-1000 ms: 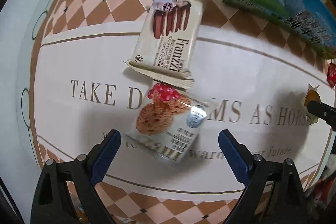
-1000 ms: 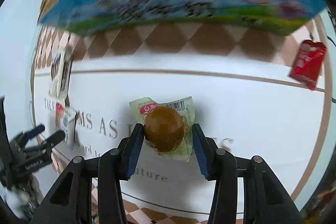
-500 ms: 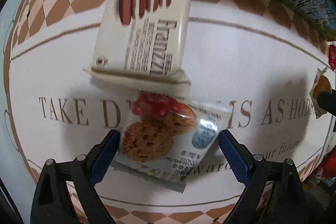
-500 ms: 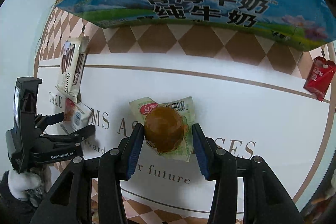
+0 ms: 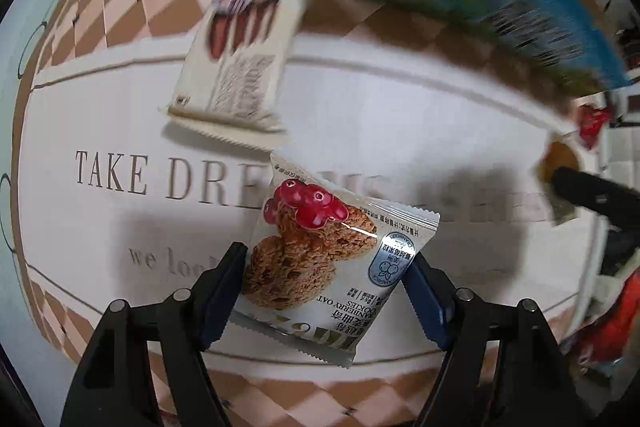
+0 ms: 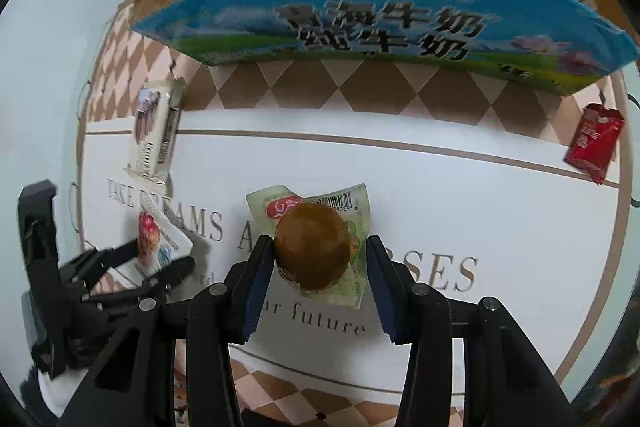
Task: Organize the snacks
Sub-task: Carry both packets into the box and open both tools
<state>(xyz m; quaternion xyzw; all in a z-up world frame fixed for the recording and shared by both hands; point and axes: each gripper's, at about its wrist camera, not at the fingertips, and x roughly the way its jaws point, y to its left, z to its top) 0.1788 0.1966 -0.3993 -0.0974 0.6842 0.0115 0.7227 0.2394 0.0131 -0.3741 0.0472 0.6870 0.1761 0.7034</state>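
Note:
The jaws of my left gripper [image 5: 326, 263] are closing, with both pads pressing a cranberry oat cookie packet [image 5: 320, 267]. The packet hangs tilted above the tablecloth and casts a shadow on it. The right wrist view shows the same packet [image 6: 154, 243] standing up in that gripper [image 6: 160, 261] at the far left. My right gripper [image 6: 320, 255] is shut on a round brown snack in a clear green wrapper [image 6: 310, 251], held above the cloth. A cream Franzzi wafer packet [image 5: 240, 63] lies flat beyond the cookie packet.
An open blue-and-green milk carton box [image 6: 380, 27] stands at the back with several snack packets inside. A small red packet [image 6: 594, 143] lies at the far right. The lettered white cloth [image 6: 480, 195] has checkered borders.
My left gripper dropped around the cookie packet, closed on it and lifted it off the cloth. The right gripper rose with the brown snack, so the box's contents came into sight.

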